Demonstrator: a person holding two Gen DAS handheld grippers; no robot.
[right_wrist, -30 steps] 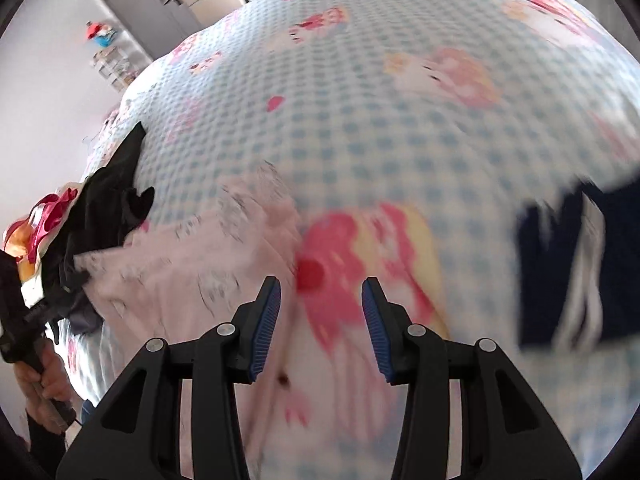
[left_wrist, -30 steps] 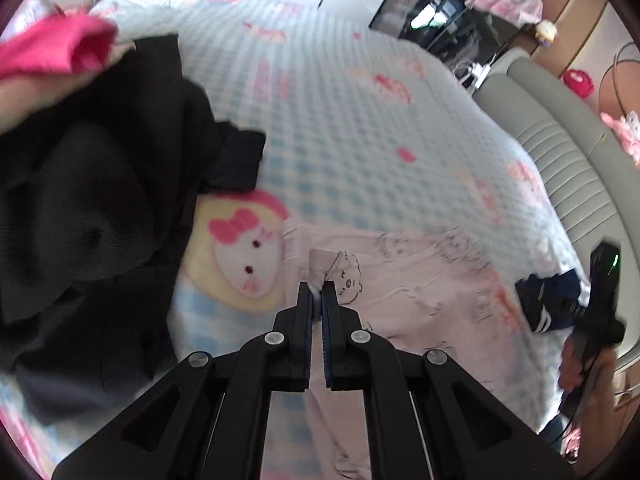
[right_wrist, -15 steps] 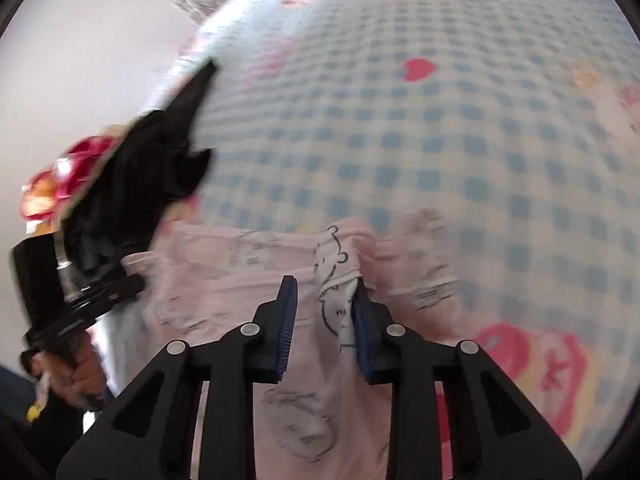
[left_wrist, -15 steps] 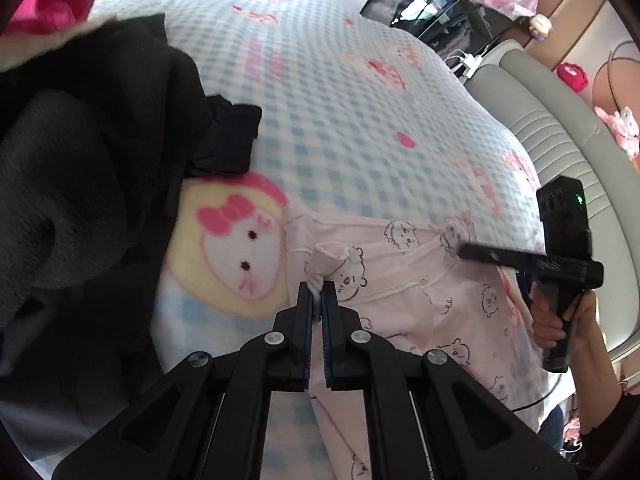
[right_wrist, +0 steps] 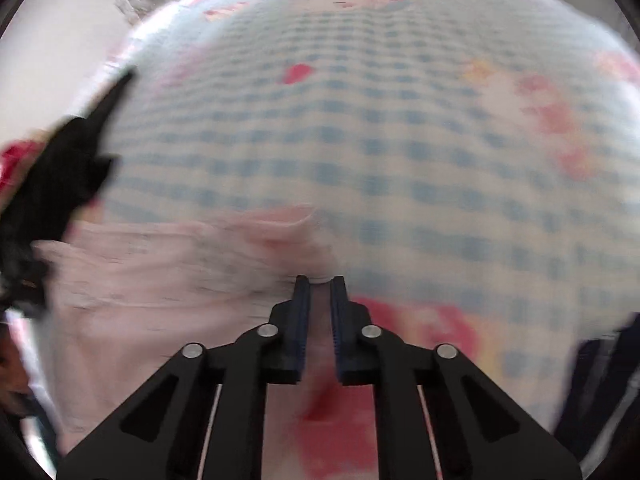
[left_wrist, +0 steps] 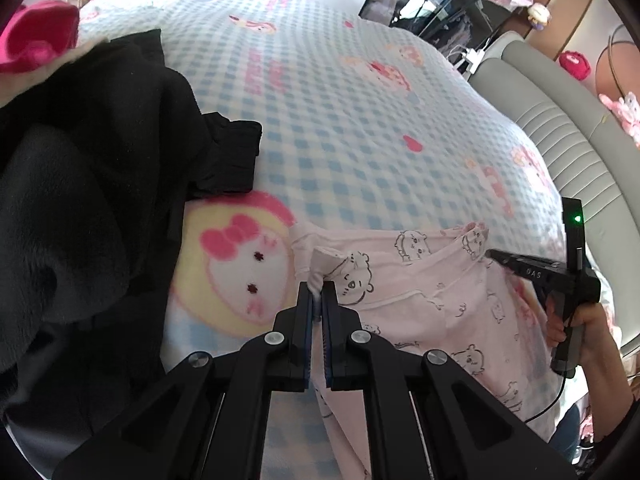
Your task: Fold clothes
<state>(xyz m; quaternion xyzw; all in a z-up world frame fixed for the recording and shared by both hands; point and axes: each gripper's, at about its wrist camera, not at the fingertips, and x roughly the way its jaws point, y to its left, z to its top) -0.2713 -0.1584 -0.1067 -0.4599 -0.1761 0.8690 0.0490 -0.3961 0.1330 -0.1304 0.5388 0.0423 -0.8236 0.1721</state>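
The thin pink cotton garment printed with little bears (left_wrist: 420, 296) is lying spread on the blue-checked cartoon blanket (left_wrist: 340, 120) near the bed's front edge, beside the heap of black clothes (left_wrist: 92, 184). The left gripper (left_wrist: 317, 294) is clenching a pinched tuft at its upper left corner; the right gripper (right_wrist: 320, 284) is clamping the opposite corner. Either shallow pinch is risking slipping free once lifted, and the blanket may be getting caught too.
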